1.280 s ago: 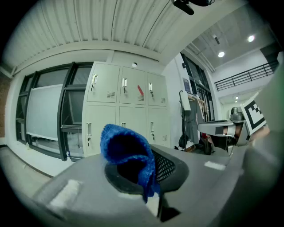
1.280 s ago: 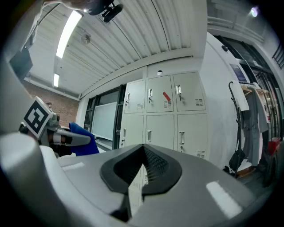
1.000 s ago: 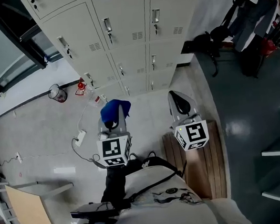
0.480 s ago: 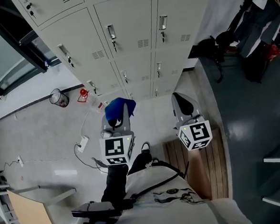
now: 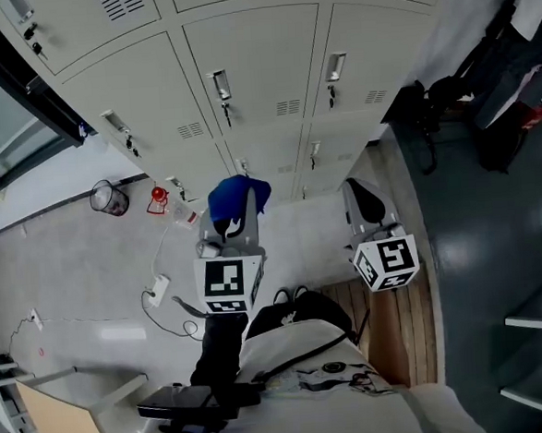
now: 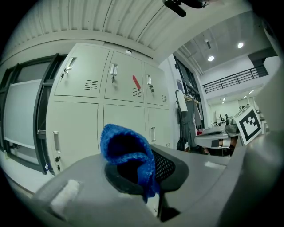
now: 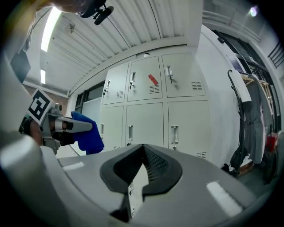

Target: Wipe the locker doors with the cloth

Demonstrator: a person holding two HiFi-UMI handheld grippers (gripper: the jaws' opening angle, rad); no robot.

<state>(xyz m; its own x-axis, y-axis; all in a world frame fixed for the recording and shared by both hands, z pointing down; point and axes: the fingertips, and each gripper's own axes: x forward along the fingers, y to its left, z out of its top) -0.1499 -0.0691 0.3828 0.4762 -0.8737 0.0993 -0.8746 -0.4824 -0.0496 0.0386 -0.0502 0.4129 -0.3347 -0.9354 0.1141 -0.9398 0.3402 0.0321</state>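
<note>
The pale grey locker doors (image 5: 251, 64) fill the top of the head view, each with a small handle and vent slots. My left gripper (image 5: 237, 204) is shut on a blue cloth (image 5: 238, 195), which bunches over its tips a short way in front of the lower doors. In the left gripper view the cloth (image 6: 126, 150) drapes over the jaws, with the lockers (image 6: 120, 93) beyond and not touched. My right gripper (image 5: 364, 200) hangs to the right, shut and empty. Its own view shows the jaws together (image 7: 142, 155), the lockers (image 7: 153, 102) ahead, and the cloth (image 7: 88, 133) at left.
A wire bin (image 5: 110, 198), a red-capped bottle (image 5: 161, 196) and a power strip with cable (image 5: 155, 289) lie on the floor left of the lockers. A wooden platform (image 5: 394, 327) is under my right side. Black bags (image 5: 420, 103) and hanging clothes (image 5: 517, 27) stand at right.
Both grippers have moved up and forward toward the lockers, which now look nearer and larger. The left gripper still holds the cloth.
</note>
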